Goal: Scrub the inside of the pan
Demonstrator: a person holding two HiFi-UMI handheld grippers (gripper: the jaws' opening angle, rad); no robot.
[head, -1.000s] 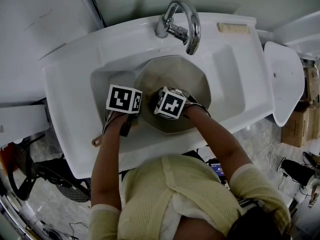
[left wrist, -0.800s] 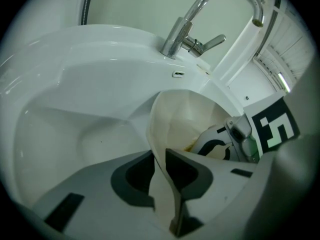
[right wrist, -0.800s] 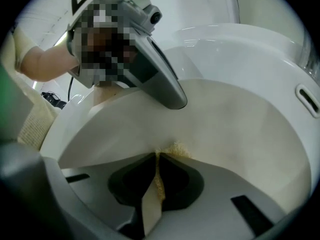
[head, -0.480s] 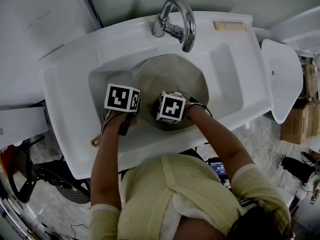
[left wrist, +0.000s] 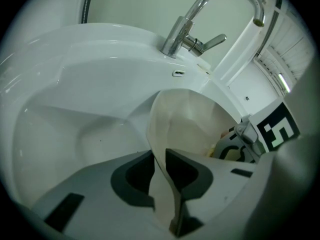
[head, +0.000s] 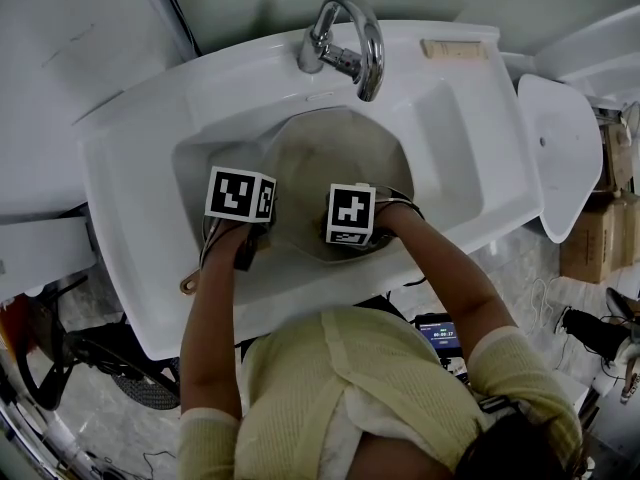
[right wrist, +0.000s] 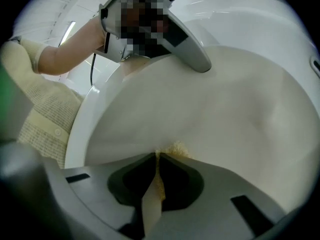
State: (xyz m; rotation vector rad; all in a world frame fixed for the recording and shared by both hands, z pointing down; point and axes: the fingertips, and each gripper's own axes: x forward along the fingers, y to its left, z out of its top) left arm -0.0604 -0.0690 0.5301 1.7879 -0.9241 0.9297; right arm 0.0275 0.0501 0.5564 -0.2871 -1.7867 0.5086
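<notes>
A pale, cream-coloured pan point(head: 340, 158) lies tilted in the white sink point(head: 470, 138), its brown handle end point(head: 190, 284) poking over the near rim. My left gripper point(head: 250, 243) is shut on the pan's near-left rim; in the left gripper view the thin pan wall point(left wrist: 190, 124) stands clamped between the jaws of the left gripper point(left wrist: 161, 159). My right gripper point(head: 350, 230) is inside the pan at its near side. In the right gripper view the right gripper point(right wrist: 157, 156) is shut on a yellow sponge point(right wrist: 175, 149), which presses on the pan's inner surface point(right wrist: 225, 109).
A chrome tap point(head: 350, 38) arches over the back of the basin. A pale bar point(head: 455, 50) lies on the sink's back ledge. A white oval lid point(head: 560, 148) stands to the right of the sink. Cardboard boxes point(head: 590, 238) sit on the floor beyond it.
My right gripper has slid to the right across the near part of the pan and turned, with the sponge in it. The left gripper and the pan have stayed put.
</notes>
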